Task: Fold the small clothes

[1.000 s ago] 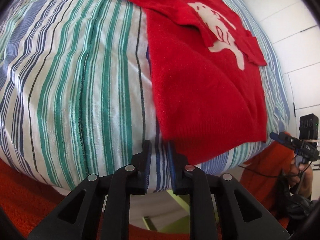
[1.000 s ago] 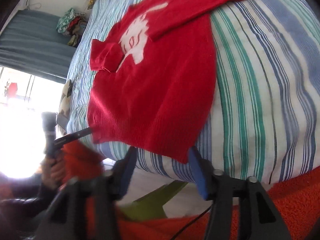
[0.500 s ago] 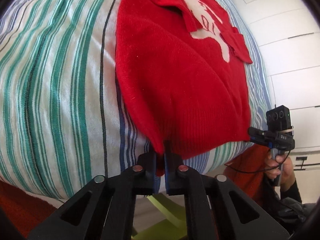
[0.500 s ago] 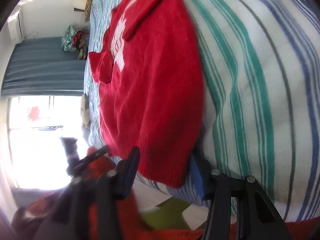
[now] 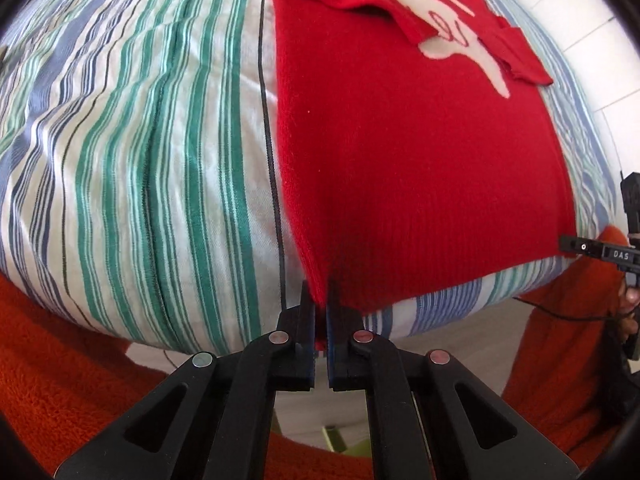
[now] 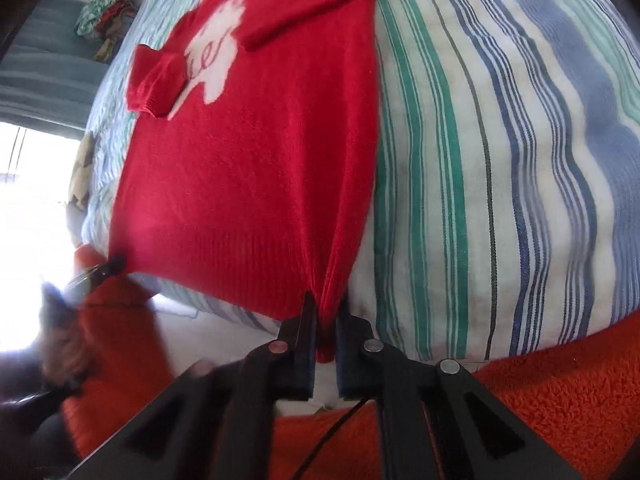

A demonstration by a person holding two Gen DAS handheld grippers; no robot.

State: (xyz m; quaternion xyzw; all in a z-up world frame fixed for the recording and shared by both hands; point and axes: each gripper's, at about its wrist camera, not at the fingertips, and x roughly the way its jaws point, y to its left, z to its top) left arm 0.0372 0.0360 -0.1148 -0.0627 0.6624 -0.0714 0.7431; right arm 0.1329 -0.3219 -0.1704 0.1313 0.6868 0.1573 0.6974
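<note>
L wrist: sweater (image 5: 420, 168) lengthwise, hem nearest

Home bedroom: striped bed cover (image 5: 160, 160), window (image 6: 24, 200) w/ curtain (image 6: 36, 76), clothes pile (image 6: 106, 12).

A second ago both grippers hung open just off the bed's edge, short of the red sweater (image 5: 420, 168). Since then the left gripper (image 5: 320, 312) has closed its jaws on the hem's left corner, and the right gripper (image 6: 326, 320), whose jaws have just been closing, now pinches the right corner, where the knit bunches into a ridge between the pads.
</note>
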